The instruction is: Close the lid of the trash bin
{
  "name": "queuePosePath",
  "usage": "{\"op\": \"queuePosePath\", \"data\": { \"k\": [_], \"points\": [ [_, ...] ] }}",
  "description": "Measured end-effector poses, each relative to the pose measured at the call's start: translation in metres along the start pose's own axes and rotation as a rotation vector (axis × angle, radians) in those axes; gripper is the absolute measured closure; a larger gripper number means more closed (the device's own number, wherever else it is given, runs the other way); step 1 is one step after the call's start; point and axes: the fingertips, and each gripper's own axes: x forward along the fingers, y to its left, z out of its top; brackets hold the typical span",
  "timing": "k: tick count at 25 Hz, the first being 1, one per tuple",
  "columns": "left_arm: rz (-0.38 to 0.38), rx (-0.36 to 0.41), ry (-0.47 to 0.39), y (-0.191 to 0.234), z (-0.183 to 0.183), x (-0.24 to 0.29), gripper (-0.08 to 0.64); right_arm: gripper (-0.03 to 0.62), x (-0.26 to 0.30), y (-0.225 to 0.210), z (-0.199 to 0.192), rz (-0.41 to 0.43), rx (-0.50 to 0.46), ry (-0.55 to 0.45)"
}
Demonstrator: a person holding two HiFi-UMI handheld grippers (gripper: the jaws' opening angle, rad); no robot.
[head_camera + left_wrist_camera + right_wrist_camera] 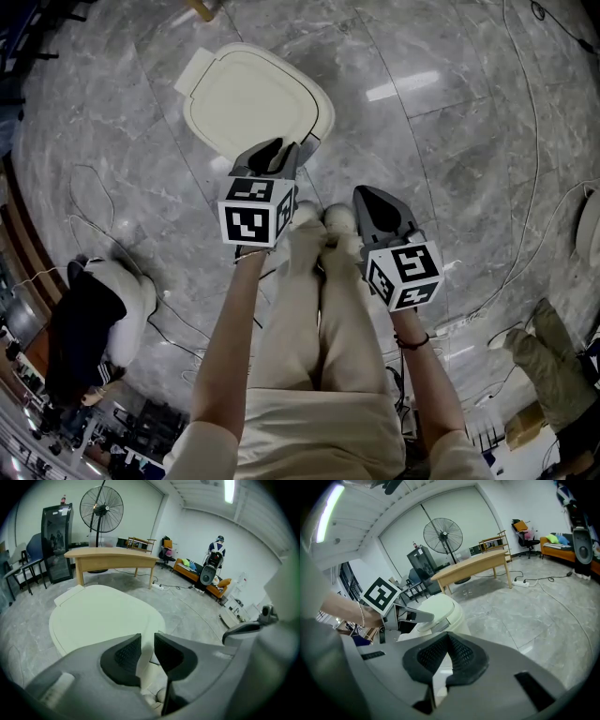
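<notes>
The trash bin's cream lid (253, 103) lies flat on top of the bin, its hinge tab toward the far left. In the left gripper view the lid (103, 616) fills the space just beyond the jaws. My left gripper (281, 150) hovers at the lid's near right edge; its jaws (147, 637) stand a narrow gap apart with nothing between them. My right gripper (370, 195) hangs to the right of the bin, above my shoes, and its pads (449, 637) meet at the tips, holding nothing. The right gripper view shows the bin (440, 609) with the left gripper (417, 616) beside it.
The floor is grey marble with cables running over it (525, 216). My legs and shoes (323, 217) stand right behind the bin. A wooden desk (112, 555), a standing fan (101, 508) and a person (216, 550) are far back. A beige bag (548, 366) lies at the right.
</notes>
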Motion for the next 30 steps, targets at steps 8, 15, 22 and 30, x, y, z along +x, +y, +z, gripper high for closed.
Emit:
{"op": "queuePosePath", "data": {
  "k": [8,15,22,30],
  "points": [
    [0.048,0.103,0.006,0.007,-0.004,0.005,0.534,0.588,0.009,-0.011,0.003,-0.016,-0.015,0.003],
    [0.081,0.141,-0.011,0.008,-0.007,0.008,0.537,0.588,0.017,-0.008,0.011,-0.01,-0.015,-0.015],
    [0.095,0.145,-0.021,0.009,-0.008,0.009,0.537,0.588,0.018,-0.008,0.01,-0.009,-0.012,-0.012],
    [0.07,0.184,0.005,-0.003,-0.002,-0.003,0.537,0.588,0.005,-0.006,0.024,-0.024,-0.018,-0.017]
  ]
}}
